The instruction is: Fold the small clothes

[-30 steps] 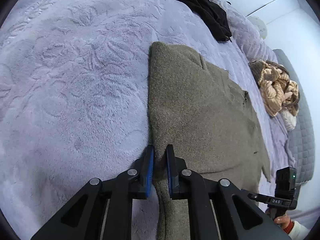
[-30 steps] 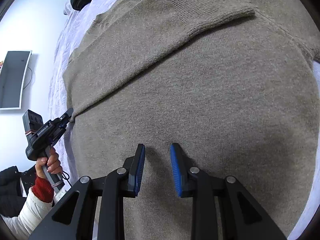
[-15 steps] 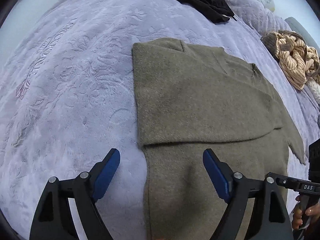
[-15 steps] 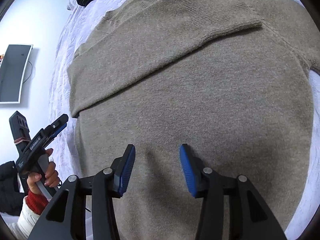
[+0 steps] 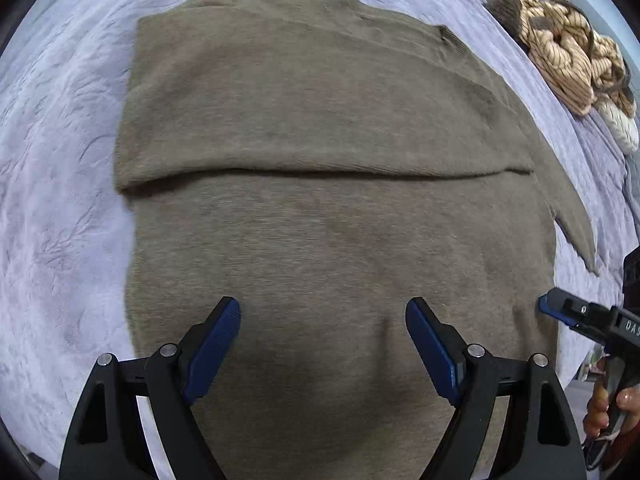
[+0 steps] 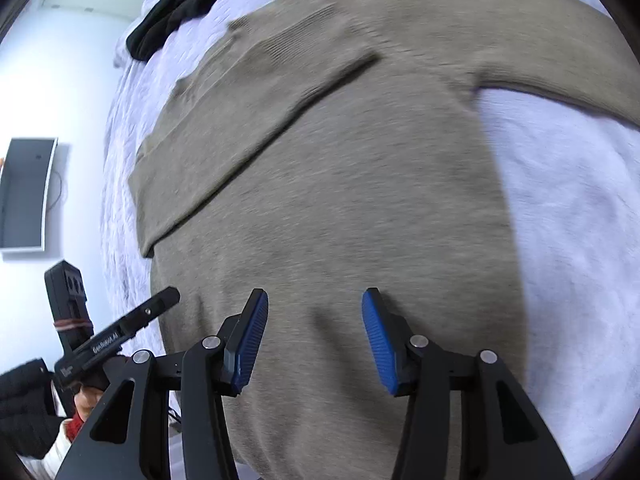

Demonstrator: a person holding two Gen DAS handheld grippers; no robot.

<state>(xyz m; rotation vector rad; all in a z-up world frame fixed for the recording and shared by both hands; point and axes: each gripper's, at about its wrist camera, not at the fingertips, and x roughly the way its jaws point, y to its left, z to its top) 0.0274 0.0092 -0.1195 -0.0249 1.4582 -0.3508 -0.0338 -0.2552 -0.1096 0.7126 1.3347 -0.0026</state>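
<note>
An olive-brown knit sweater (image 5: 328,232) lies flat on a lavender bedspread (image 5: 60,160), with one sleeve folded across its body (image 5: 312,120). It also fills the right wrist view (image 6: 360,200), where the folded sleeve (image 6: 248,112) runs diagonally and the other sleeve (image 6: 560,80) stretches out to the right. My left gripper (image 5: 322,316) is open and empty above the sweater's lower body. My right gripper (image 6: 315,308) is open and empty above the sweater near its hem. Each gripper shows in the other's view, the right one (image 5: 588,320) and the left one (image 6: 116,332).
A black garment (image 6: 180,0) lies at the far end of the bed. A tan striped garment (image 5: 572,56) is bunched at the right edge in the left wrist view. A wall-mounted screen (image 6: 24,192) hangs on the white wall at left.
My left gripper let go of the folded sleeve edge, opened wide and moved over the sweater's body. My right gripper opened wider and pulled back toward the hem.
</note>
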